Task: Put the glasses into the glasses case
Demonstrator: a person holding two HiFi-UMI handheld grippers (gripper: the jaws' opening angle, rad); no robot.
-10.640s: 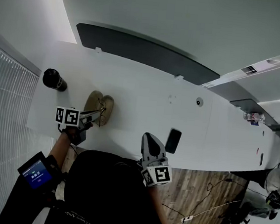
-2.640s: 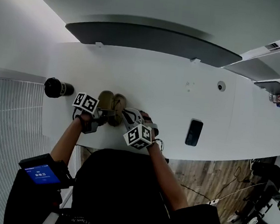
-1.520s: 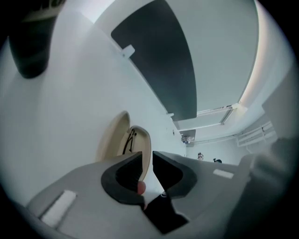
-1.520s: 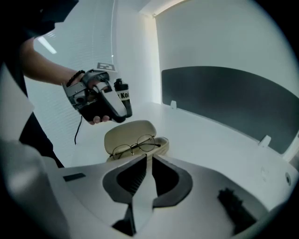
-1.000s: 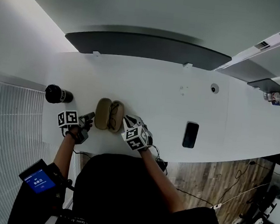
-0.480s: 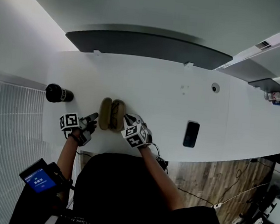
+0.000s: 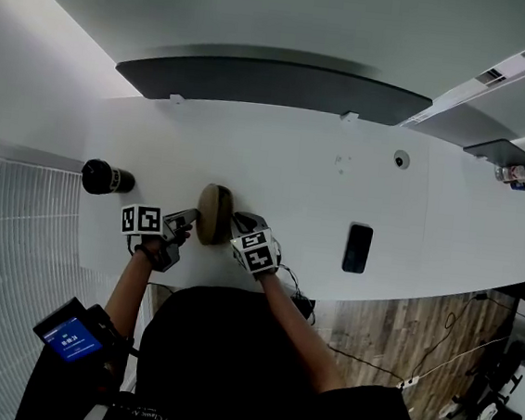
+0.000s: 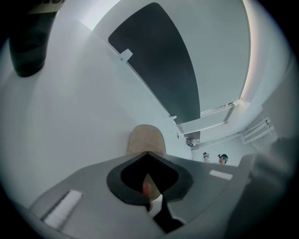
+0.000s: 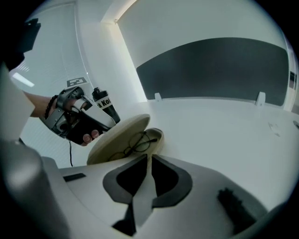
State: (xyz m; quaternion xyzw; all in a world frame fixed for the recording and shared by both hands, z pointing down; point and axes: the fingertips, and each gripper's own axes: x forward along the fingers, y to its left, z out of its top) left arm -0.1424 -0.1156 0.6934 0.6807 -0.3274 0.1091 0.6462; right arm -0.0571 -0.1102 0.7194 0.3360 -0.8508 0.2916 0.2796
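Bottle (image 7: 105, 178): lies near the left edge of the table (image 7: 340, 185), apart from the work.
Left gripper (image 7: 185, 220): jaws fully together with nothing between them; its tips are at the outer face of the lid (image 9: 119, 135), from the left.
Case (image 7: 213, 213): tan, near the front edge of the table, toward its left end; base flat on the top, lid tilted up over it, about half closed.
Glasses (image 9: 137, 142): already in the base, lying under the leaning lid, both lenses and an arm showing in the right gripper view.
Right gripper (image 9: 149, 156): jaws almost together, only a thin slit left; the tips sit at the near rim of the base and appear to pinch it, steadying the case.
Phone (image 7: 357, 249): flat on the table well to the right, not involved.
Step in hand: closing, judging by the glasses being inside and the lid half over.
Next move: the left gripper would need to push the lid on over and down until it meets the base, while the right keeps the base from sliding; the right tips may have to clear the rim so the lid can seat, and the raised arm of the glasses should not catch under it.
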